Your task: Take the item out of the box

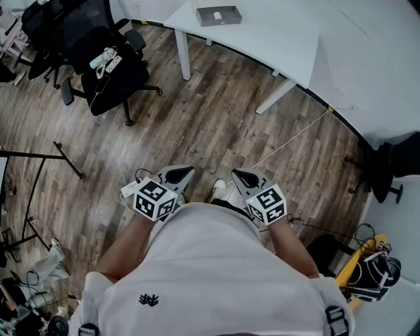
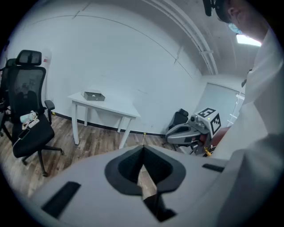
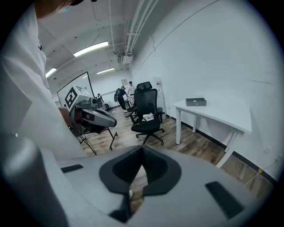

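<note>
A small grey box (image 1: 218, 15) stands on the white table (image 1: 275, 39) far ahead of me, with something pale lying in it. The left gripper view shows the box (image 2: 94, 95) as small and distant, and so does the right gripper view (image 3: 195, 102). I hold both grippers close to my body above the wood floor, several steps from the table. My left gripper (image 1: 188, 172) is shut with nothing in it, its tips meeting (image 2: 143, 149). My right gripper (image 1: 236, 174) is shut and empty too, its tips together (image 3: 142, 149). Each gripper shows in the other's view, the right (image 2: 191, 129) and the left (image 3: 91, 117).
A black office chair (image 1: 108, 65) with white items on its seat stands to the left of the table. Black stand legs (image 1: 39, 170) spread at the left edge. A pale cable (image 1: 295, 134) crosses the floor. Yellow and black gear (image 1: 367, 262) lies at the lower right. People (image 3: 124, 94) stand far back.
</note>
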The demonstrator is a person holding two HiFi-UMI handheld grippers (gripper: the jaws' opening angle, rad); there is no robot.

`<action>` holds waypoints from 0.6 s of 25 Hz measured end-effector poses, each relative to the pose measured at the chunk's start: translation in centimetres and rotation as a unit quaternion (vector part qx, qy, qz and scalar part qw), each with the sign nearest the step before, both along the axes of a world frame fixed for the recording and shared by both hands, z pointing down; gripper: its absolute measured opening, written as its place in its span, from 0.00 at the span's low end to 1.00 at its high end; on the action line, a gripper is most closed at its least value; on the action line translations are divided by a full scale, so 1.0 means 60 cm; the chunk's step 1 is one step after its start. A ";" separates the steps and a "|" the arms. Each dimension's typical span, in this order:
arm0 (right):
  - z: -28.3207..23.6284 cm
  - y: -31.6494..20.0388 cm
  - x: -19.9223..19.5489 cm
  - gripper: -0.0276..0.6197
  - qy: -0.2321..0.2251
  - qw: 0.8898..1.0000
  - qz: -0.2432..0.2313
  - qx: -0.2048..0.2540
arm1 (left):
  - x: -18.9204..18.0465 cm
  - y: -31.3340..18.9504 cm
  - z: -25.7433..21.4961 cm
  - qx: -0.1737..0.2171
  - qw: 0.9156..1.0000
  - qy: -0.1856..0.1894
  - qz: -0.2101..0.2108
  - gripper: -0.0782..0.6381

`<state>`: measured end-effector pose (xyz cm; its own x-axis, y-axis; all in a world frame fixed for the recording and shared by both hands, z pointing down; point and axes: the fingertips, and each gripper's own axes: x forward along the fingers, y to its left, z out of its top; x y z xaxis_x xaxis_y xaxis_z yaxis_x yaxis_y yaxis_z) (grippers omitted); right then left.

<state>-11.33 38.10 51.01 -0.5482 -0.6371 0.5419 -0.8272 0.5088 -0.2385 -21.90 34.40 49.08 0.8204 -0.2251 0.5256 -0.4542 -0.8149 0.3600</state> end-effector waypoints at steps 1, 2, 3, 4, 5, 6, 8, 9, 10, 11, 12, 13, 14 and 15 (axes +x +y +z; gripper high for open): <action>-0.002 -0.003 0.023 0.05 0.001 1.000 0.000 0.002 | 0.019 -0.004 -0.001 0.002 1.000 -0.002 -0.003 0.12; -0.004 -0.007 0.045 0.05 0.001 1.000 0.001 0.004 | 0.037 -0.008 -0.003 0.003 1.000 -0.003 -0.006 0.12; -0.005 -0.011 0.067 0.05 0.000 1.000 0.003 0.006 | 0.055 -0.014 -0.004 0.005 1.000 -0.005 -0.009 0.12; -0.006 -0.015 0.087 0.05 -0.001 1.000 0.005 0.008 | 0.071 -0.019 -0.005 0.006 1.000 -0.008 -0.011 0.12; -0.005 -0.020 0.105 0.05 -0.004 1.000 0.007 0.009 | 0.086 -0.025 -0.006 0.008 1.000 -0.011 -0.012 0.12; -0.004 -0.023 0.121 0.05 -0.006 1.000 0.010 0.011 | 0.100 -0.029 -0.007 0.011 1.000 -0.015 -0.013 0.12; 0.001 -0.029 0.149 0.05 -0.010 1.000 0.012 0.011 | 0.123 -0.038 -0.007 0.018 0.999 -0.023 -0.012 0.12; 0.006 -0.032 0.160 0.05 -0.011 1.000 0.011 0.010 | 0.133 -0.043 -0.006 0.023 0.999 -0.028 -0.012 0.12; 0.012 -0.036 0.169 0.05 -0.012 1.000 0.010 0.008 | 0.141 -0.049 -0.005 0.027 0.999 -0.034 -0.012 0.12; 0.018 -0.041 0.177 0.05 -0.014 1.000 0.009 0.004 | 0.149 -0.055 -0.004 0.032 0.999 -0.038 -0.011 0.12; 0.023 -0.048 0.184 0.05 -0.017 1.000 0.008 0.001 | 0.156 -0.062 -0.003 0.034 0.998 -0.042 -0.010 0.12; 0.026 -0.054 0.190 0.05 -0.021 1.000 0.009 -0.001 | 0.162 -0.067 -0.003 0.035 0.998 -0.045 -0.008 0.12; 0.028 -0.062 0.195 0.05 -0.025 1.000 0.011 -0.001 | 0.168 -0.073 -0.002 0.033 0.998 -0.047 -0.005 0.12; 0.029 -0.071 0.200 0.06 -0.026 1.000 0.014 0.000 | 0.172 -0.080 -0.001 0.030 0.998 -0.049 -0.003 0.12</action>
